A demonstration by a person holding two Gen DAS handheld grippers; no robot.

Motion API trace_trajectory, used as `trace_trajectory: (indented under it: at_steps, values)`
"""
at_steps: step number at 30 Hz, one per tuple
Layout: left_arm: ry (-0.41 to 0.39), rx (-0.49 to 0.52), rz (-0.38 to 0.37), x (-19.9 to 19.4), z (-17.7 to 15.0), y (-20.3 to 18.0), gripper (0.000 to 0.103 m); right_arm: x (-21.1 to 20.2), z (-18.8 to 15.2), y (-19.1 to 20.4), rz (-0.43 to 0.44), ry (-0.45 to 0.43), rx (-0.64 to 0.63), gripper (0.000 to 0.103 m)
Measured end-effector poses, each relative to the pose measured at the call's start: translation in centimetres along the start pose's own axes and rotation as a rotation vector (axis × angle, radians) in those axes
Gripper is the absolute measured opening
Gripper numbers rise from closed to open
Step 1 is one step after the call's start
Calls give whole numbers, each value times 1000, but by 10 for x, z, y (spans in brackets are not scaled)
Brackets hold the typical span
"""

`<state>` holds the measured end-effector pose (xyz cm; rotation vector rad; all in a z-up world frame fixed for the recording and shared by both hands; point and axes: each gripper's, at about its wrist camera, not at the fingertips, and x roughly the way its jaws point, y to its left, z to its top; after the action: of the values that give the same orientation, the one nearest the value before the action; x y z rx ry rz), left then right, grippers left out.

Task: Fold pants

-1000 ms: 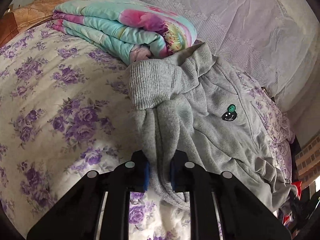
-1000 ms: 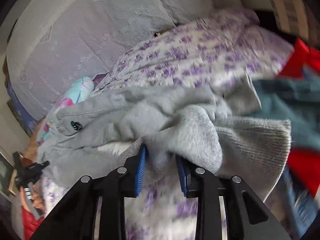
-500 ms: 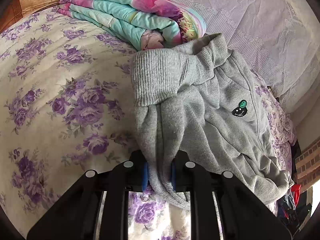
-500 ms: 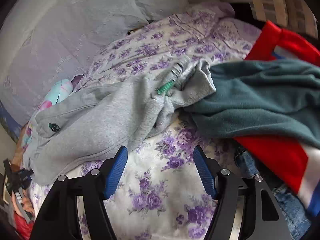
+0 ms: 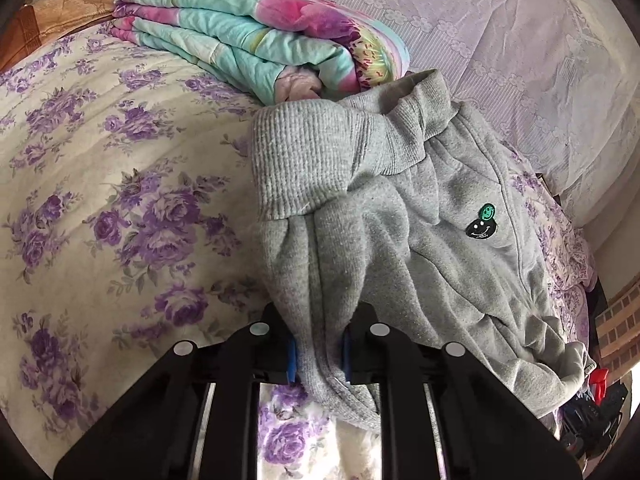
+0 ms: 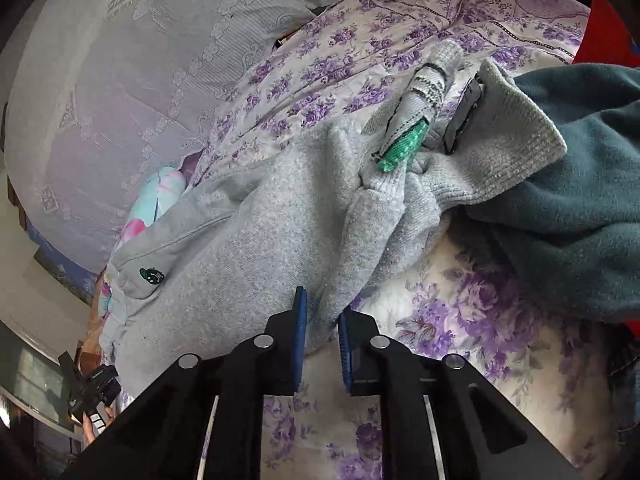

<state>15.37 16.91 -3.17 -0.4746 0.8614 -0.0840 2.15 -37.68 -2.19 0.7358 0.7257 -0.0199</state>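
Note:
The grey sweatpants (image 5: 400,232) lie on the floral bedspread, with a small smiley patch (image 5: 482,224) and a ribbed waistband (image 5: 308,160). My left gripper (image 5: 318,354) is shut on a bunched fold of the pants below the waistband. In the right wrist view the pants (image 6: 240,256) stretch from the patch at left to a ribbed cuff (image 6: 508,148) at right. My right gripper (image 6: 322,340) is shut on a fold of the grey fabric at the pants' near edge.
A folded teal and pink quilt (image 5: 256,36) lies behind the waistband. A dark teal fleece garment (image 6: 568,184) overlaps the cuff, with red fabric (image 6: 608,28) behind. A lavender lace cover (image 6: 120,80) backs the bed. A grey sock with a green toe (image 6: 412,128) lies on the pants.
My right gripper let go of the pants' end and opened wide, then moved in and shut on a fold at the near edge. My left gripper kept its hold.

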Motion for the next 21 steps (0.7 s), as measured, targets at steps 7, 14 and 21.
trace_trajectory:
  at_steps: [7,14,21]
  values:
    - [-26,-40,-119,-82,-3,4,10,-85,-2,17,109,-107,-44,9]
    - [-26,23,-167,-176,-58,19,10,-164,-47,16,112,-105,-144,9]
    - [72,4,-86,-185,-146,81,19,-155,-112,-28,25,56,-153,10]
